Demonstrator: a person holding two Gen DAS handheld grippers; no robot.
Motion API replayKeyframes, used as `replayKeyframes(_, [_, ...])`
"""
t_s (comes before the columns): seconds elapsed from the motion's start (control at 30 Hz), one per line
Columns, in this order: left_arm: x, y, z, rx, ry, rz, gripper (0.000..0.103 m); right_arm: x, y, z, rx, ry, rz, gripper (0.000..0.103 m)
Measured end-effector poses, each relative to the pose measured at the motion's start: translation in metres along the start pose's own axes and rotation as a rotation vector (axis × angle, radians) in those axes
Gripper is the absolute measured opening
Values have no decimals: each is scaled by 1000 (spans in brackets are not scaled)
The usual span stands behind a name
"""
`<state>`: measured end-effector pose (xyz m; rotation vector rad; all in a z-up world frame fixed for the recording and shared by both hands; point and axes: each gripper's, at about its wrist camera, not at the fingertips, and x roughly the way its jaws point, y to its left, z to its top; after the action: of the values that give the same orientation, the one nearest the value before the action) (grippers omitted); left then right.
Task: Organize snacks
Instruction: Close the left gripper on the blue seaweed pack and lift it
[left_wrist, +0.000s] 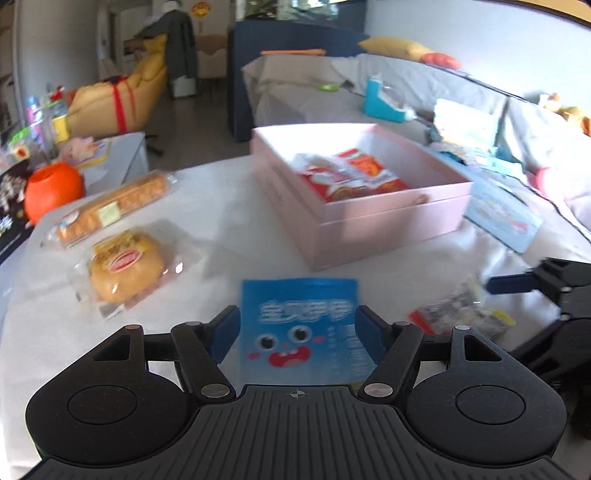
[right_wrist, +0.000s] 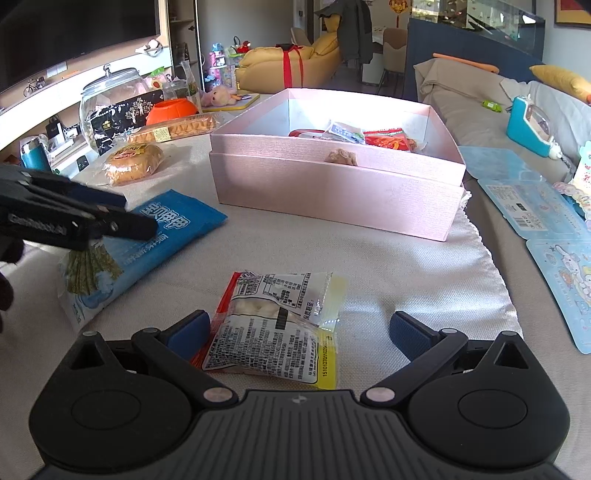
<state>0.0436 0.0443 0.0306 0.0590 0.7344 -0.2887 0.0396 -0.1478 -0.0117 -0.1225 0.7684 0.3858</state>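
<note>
The left gripper (left_wrist: 297, 328) is pinching a blue snack packet (left_wrist: 301, 325) while the right gripper (right_wrist: 295, 332), fingers spread, is straddling a clear packet (right_wrist: 277, 325), both near the pink box (right_wrist: 332, 184) seemingly meant for them.

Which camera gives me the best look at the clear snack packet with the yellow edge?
The right wrist view: the clear snack packet lies sharp and whole on the cloth between the open right hand-held gripper fingers, label readable. The left wrist view shows it only small and blurred at the right, beyond the blue pouch.
</note>
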Motion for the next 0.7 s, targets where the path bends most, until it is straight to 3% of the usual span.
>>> replayKeyframes(0.13, [15,-18,3,94,69,47,75,0,0,0,0,0,0,103])
replayKeyframes(0.2, [26,-22,0,93,103,29,78,0,0,0,0,0,0,103])
replayKeyframes(0.3, [31,-29,-1,132,109,47,82,0,0,0,0,0,0,103])
replayKeyframes(0.5, [31,-17,5,56,99,10,81,0,0,0,0,0,0,103])
replayKeyframes(0.7, [35,-10,7,61,97,107,79,0,0,0,0,0,1,103])
